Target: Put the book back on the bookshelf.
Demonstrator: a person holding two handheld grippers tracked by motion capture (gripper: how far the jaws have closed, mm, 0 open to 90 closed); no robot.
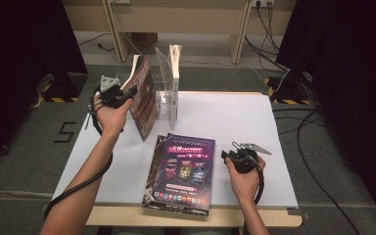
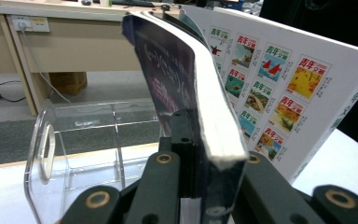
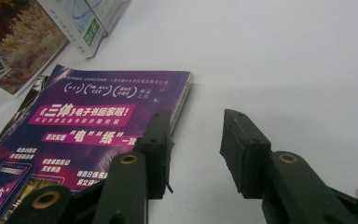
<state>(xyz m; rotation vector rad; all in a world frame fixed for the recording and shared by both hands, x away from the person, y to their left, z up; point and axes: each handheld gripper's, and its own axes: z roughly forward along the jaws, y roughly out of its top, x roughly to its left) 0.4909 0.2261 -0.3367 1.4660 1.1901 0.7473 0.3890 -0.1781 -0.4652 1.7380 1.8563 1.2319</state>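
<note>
Left gripper [image 1: 127, 93], clenched on a dark purple-covered magazine [image 1: 144, 95] held upright at upper left beside the clear acrylic rack [image 1: 165, 73]; right gripper [image 1: 227, 155] released; next, presumably, slotting it in

Magazine [image 1: 144, 98]: thick, dark purple-black cover, pale page edges; stands upright on its lower edge at the table's far left, leaning and slightly bowed, clamped at its edge between the jaws, just beside a clear acrylic rack [image 1: 165, 105] that holds a white-backed magazine [image 1: 175, 78] upright.
</note>
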